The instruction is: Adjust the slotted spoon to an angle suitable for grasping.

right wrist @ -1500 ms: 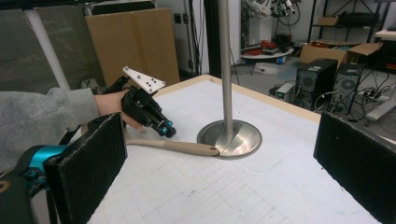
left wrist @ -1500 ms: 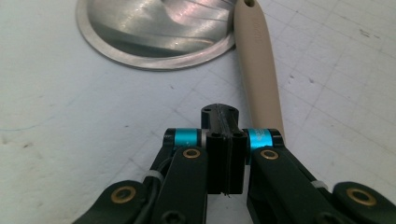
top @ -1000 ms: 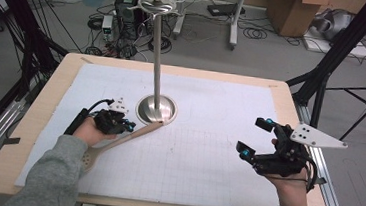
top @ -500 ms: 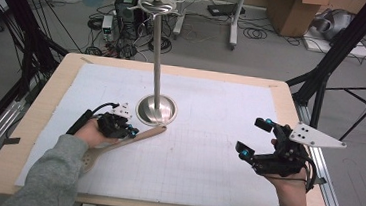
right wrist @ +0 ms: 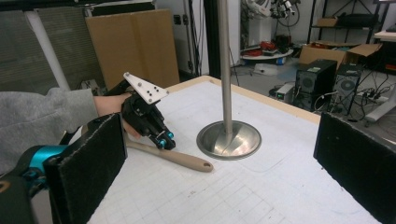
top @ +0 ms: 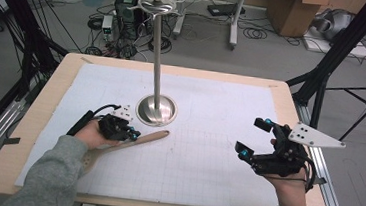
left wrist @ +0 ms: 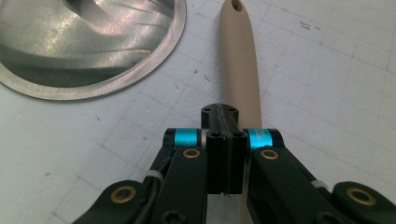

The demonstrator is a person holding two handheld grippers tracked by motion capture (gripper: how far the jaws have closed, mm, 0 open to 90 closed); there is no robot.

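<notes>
A beige wooden utensil (top: 140,139) lies flat on the white gridded mat, its holed handle end near the round base of a metal stand (top: 156,109). My left gripper (top: 129,131) is down over the handle, jaws shut together. In the left gripper view the handle (left wrist: 240,60) runs under the closed left gripper (left wrist: 223,114), not between the pads. The right gripper view has the left gripper (right wrist: 163,137) resting on the utensil (right wrist: 184,161) beside the stand (right wrist: 229,137). My right gripper (top: 253,137) hovers wide open and empty at the mat's right side.
The stand's thin pole rises to a hooked top with a ball (top: 157,0). The wooden table edge (top: 291,107) frames the mat. Tripod legs, cables and boxes stand on the floor beyond.
The left gripper and the utensil's handle end have shifted slightly toward the near right, away from the stand's base. The right gripper has stayed put.
</notes>
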